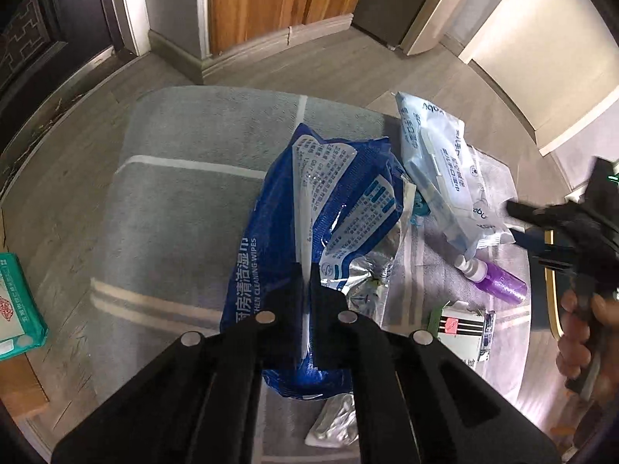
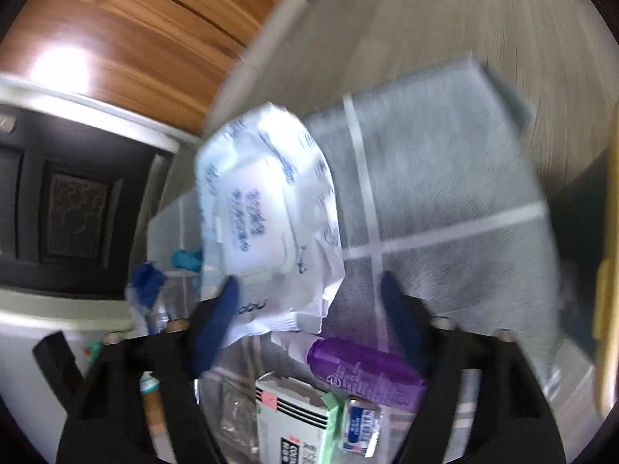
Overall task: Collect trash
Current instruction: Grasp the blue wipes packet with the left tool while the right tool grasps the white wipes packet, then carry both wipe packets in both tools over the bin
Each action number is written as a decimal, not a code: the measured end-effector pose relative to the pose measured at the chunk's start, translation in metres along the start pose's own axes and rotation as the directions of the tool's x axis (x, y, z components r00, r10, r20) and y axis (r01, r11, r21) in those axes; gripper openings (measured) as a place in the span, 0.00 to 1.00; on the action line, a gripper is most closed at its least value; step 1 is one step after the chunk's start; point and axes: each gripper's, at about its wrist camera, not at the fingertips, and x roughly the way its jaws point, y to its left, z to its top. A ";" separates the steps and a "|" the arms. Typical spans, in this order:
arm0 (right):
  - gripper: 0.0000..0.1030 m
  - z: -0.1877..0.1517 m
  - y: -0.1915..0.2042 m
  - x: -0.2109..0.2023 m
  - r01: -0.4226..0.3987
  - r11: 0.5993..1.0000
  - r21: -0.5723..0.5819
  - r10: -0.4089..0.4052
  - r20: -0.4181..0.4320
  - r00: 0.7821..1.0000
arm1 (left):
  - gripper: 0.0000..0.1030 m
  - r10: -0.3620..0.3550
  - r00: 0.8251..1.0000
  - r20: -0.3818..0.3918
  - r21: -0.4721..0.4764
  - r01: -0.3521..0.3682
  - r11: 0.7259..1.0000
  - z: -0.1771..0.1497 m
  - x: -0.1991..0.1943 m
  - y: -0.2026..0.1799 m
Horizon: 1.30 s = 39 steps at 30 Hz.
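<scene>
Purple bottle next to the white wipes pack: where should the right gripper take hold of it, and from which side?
Grip the purple bottle across the middle of its round body, coming from above. It lies on its side on the grey mat, white cap tucked against the white wipes pack, so the cap end is crowded. The open right gripper would close across the width, clear of the small box beside it.

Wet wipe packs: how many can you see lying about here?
3. The blue kitchen wipes pack is pinched in the left gripper over the grey mat; the white wipes pack lies beside it; a green pack sits on the floor at left. Others may be hidden.
</scene>
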 end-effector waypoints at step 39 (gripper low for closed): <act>0.10 -0.009 -0.174 -0.290 -0.120 0.954 0.273 0.086 0.135 0.987 | 0.02 -0.066 0.998 0.010 0.017 0.066 0.998 0.022 -0.086 -0.275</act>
